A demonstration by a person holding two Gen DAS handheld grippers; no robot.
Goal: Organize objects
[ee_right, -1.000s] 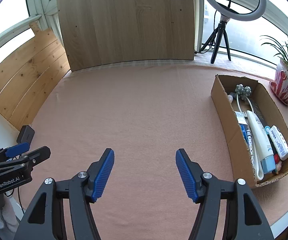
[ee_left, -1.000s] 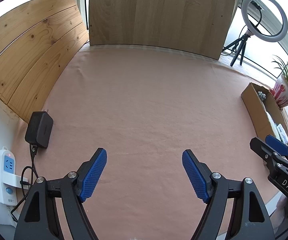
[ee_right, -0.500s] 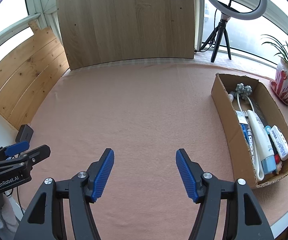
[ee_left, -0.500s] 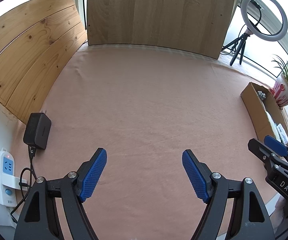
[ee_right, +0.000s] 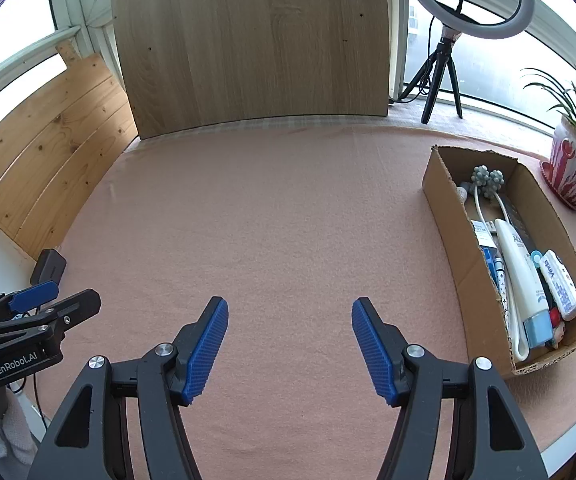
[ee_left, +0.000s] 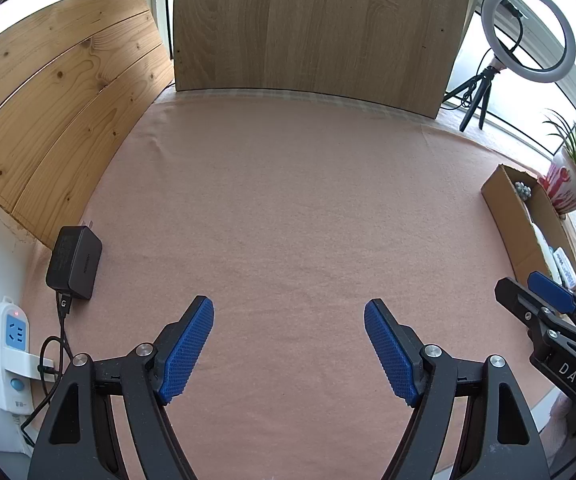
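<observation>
While nothing is held, both the left gripper [ee_left: 289,344] and right gripper [ee_right: 289,346] are kept wide apart and empty | items are seen packed in the cardboard box [ee_right: 453,240] | task is judged nearly done | box rim is best avoided; ample bare cloth [ee_right: 288,220] is left of the box; table edge lies just beyond the box's near end

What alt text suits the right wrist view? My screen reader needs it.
The right tool hangs open and empty over a pink cloth-covered table. A cardboard box of toiletries sits to its right, and the left tool shows at the left edge.
</observation>
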